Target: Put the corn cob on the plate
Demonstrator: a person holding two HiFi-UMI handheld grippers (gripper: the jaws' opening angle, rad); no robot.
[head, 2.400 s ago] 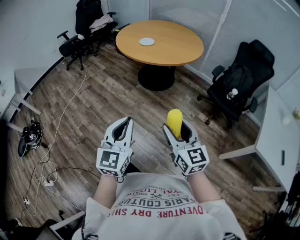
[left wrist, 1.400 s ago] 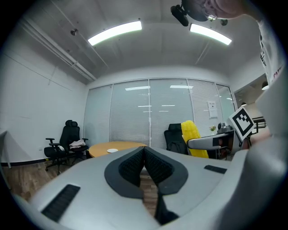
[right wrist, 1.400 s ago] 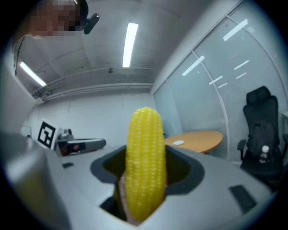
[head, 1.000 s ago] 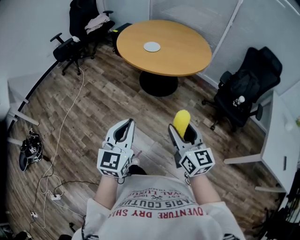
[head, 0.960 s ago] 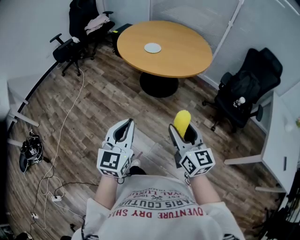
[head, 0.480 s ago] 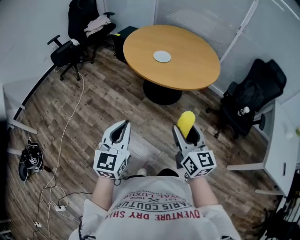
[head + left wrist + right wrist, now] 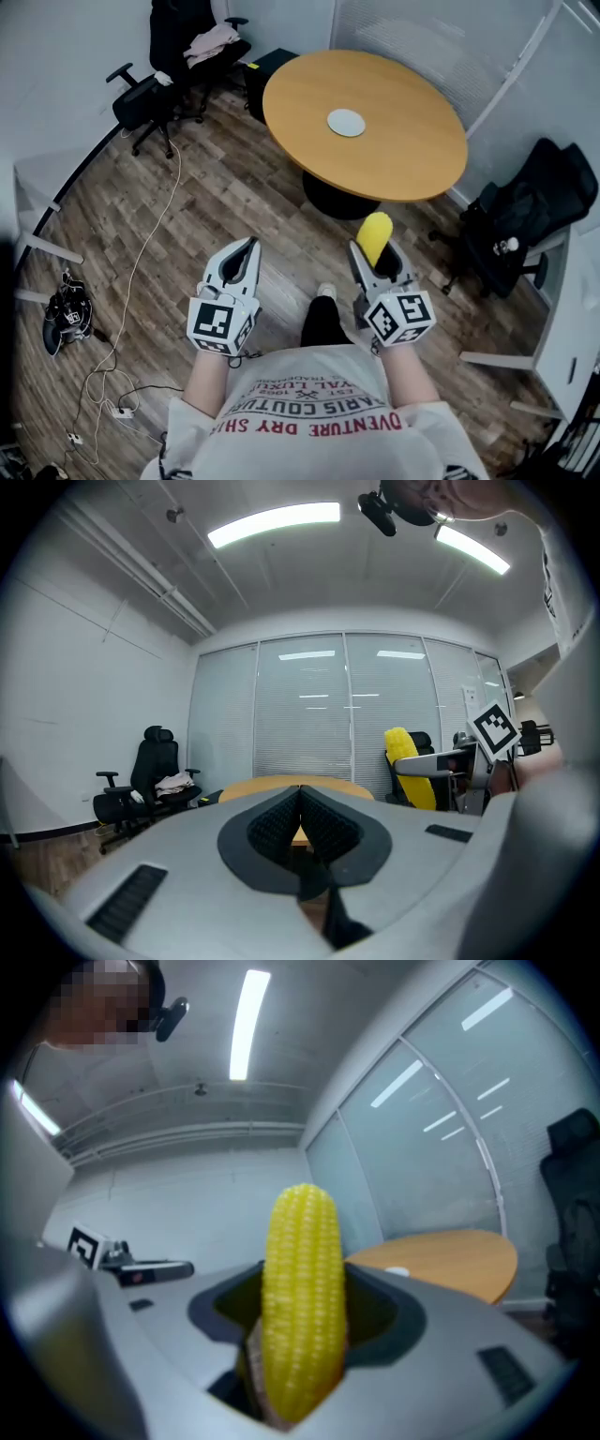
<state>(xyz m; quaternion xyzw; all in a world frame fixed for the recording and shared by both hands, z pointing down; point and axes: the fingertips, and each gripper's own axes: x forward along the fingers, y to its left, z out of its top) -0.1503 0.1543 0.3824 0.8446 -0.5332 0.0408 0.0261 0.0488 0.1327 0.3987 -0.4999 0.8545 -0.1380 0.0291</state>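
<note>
Table (image 7: pixel 405 155) nearer, corn cob (image 7: pixel 375 235) pointing forward

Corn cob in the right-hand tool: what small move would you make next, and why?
Probably carry it forward toward the round table. The right gripper is shut on the corn cob, which stands upright between its fingers, but the white plate lies on the tabletop well ahead, likely out of reach from here. The left gripper is shut and empty.
</note>
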